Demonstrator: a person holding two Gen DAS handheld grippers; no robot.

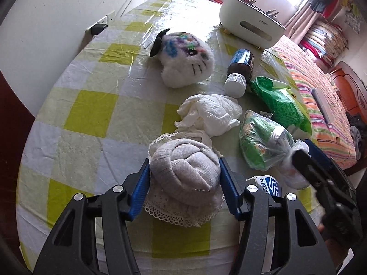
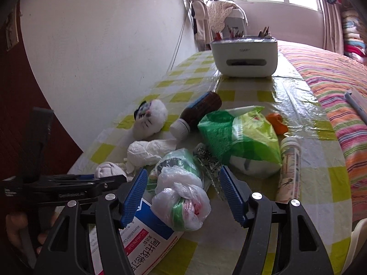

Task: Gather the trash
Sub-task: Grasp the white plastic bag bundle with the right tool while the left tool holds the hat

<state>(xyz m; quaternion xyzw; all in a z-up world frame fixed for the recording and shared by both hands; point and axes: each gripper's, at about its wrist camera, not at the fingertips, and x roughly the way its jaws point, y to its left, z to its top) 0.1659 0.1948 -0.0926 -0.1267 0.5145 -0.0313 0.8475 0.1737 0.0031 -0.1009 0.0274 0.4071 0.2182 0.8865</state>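
We held the left gripper (image 1: pixel 184 181) with its blue pads touching both sides of a rolled grey sock (image 1: pixel 184 171) with lace trim, near the table's front edge. Our right gripper (image 2: pixel 182 197) stood spread wide around a knotted white plastic bag (image 2: pixel 181 202) lying on a medicine box (image 2: pixel 146 240), neither pad touching it. Beyond lay crumpled tissue (image 1: pixel 208 113), a green snack bag (image 2: pixel 238 137), a brown bottle (image 1: pixel 239 67) and a plush cat toy (image 1: pixel 185 58). The checked tablecloth (image 1: pixel 91 105) lay bare toward the wall.

A home bedroom: striped bed (image 2: pixel 332 87), folded quilts (image 1: pixel 321 39).
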